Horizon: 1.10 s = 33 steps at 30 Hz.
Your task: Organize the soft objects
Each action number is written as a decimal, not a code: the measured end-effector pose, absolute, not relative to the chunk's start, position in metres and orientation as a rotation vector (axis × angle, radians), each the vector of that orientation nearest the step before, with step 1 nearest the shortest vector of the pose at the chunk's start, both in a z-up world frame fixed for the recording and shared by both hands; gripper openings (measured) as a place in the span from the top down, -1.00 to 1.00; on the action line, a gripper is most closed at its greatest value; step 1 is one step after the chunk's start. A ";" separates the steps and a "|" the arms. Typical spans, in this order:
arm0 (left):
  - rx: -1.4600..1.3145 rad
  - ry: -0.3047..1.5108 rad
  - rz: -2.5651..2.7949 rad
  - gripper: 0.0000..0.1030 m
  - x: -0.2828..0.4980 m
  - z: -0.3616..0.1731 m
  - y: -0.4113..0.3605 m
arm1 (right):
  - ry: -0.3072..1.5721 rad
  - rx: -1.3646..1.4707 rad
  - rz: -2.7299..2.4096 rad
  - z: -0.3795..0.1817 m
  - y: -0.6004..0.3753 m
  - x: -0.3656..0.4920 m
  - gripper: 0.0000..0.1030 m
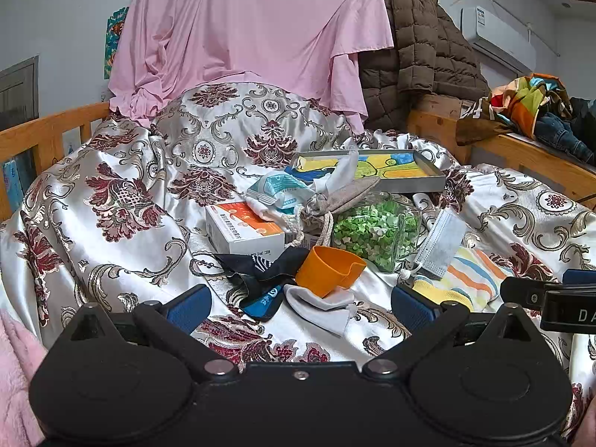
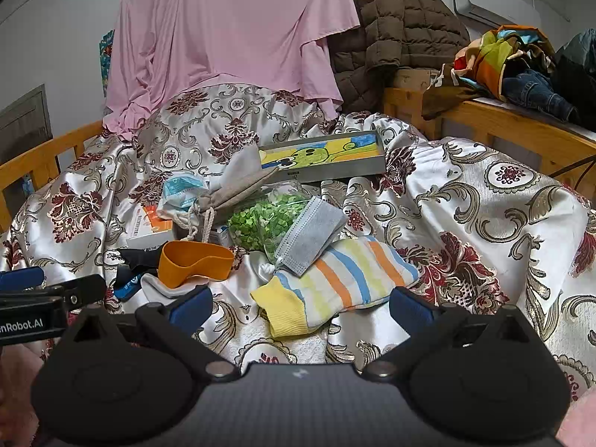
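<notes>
Both grippers hang released with fingers spread wide over a satin bedspread (image 1: 123,223). At lower centre, the left gripper (image 1: 300,307) frames a grey sock (image 1: 324,307), and the right gripper (image 2: 300,307) frames a striped sock (image 2: 335,279).

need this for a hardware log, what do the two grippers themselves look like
Both match: the left gripper and right gripper each have a matte black body with two rounded teardrop lobes, silver pivot pins and angled black linkage arms ending in blue textured finger pads. The right gripper's centre plate looks like a grey carbon weave. White lettering on the left gripper's side reads "nRobot.AI", partly cut off. No cables or sleeves are visible.
</notes>
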<state>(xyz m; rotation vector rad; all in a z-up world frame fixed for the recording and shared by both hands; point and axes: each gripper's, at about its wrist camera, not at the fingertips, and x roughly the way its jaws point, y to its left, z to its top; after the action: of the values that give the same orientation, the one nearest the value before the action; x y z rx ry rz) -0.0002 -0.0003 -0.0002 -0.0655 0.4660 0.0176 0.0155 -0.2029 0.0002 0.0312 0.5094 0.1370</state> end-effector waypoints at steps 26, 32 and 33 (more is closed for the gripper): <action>-0.041 0.505 0.004 -0.98 0.020 0.000 -0.001 | 0.539 0.041 0.147 0.007 -0.214 0.037 -1.00; 0.026 0.484 -0.058 -0.98 0.045 0.004 -0.009 | 0.553 -0.043 0.217 0.005 -0.225 0.069 -1.00; 0.042 0.481 -0.074 -0.98 0.051 0.005 -0.011 | 0.565 -0.059 0.246 0.003 -0.226 0.075 -1.00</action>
<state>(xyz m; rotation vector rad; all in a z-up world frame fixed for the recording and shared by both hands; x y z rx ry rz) 0.0507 -0.0114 0.0052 0.0416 0.4807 -0.0741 0.0753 -0.2263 0.0034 -0.0594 0.5653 0.2464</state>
